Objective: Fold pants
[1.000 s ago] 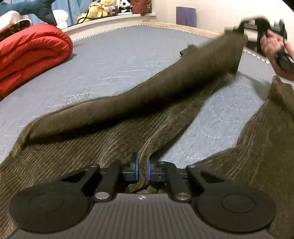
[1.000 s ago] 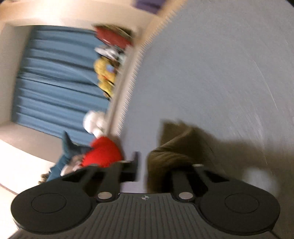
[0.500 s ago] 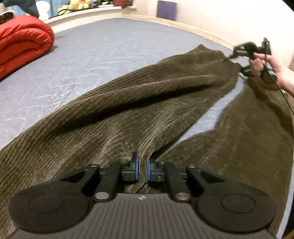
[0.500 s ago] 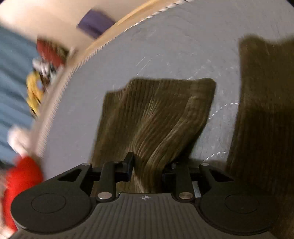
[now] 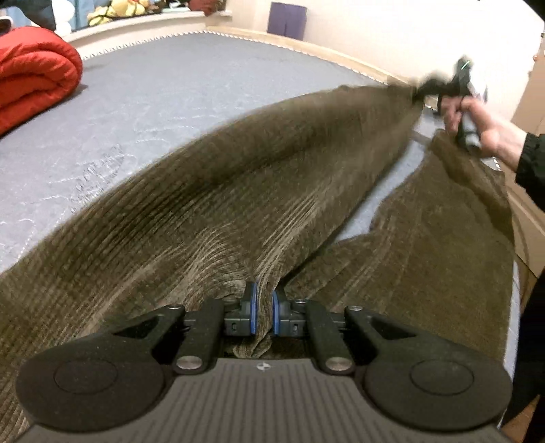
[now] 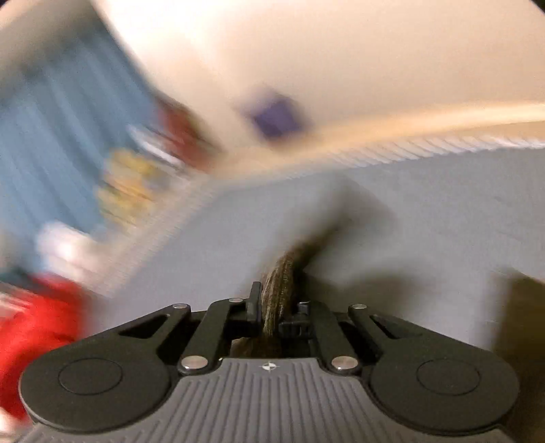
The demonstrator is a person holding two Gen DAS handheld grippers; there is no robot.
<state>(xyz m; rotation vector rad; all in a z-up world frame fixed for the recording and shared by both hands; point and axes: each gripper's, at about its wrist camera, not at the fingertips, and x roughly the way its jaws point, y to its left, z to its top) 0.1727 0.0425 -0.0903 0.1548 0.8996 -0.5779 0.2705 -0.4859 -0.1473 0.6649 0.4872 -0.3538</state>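
Observation:
Brown corduroy pants [image 5: 238, 191] lie spread over a grey mattress [image 5: 143, 102]. My left gripper [image 5: 264, 311] is shut on a bunch of the pants' fabric near the crotch or waist. One leg stretches taut and lifted toward the upper right, where my right gripper [image 5: 420, 92] is shut on its cuff end. The other leg [image 5: 442, 238] lies flat on the right. In the blurred right wrist view my right gripper [image 6: 277, 306] pinches a bunch of brown fabric [image 6: 279, 283] above the mattress [image 6: 442, 231].
A rolled red quilt [image 5: 30, 78] lies at the mattress's far left. Stuffed toys [image 5: 115, 10] sit on a ledge behind the bed. A purple object [image 5: 286, 18] stands against the wall. The mattress's right edge [image 5: 514, 272] runs close beside the flat leg.
My right gripper has lifted the leg's cuff up off the mattress, pulling that leg taut. The right wrist view swung upward and blurred. My left gripper kept its hold.

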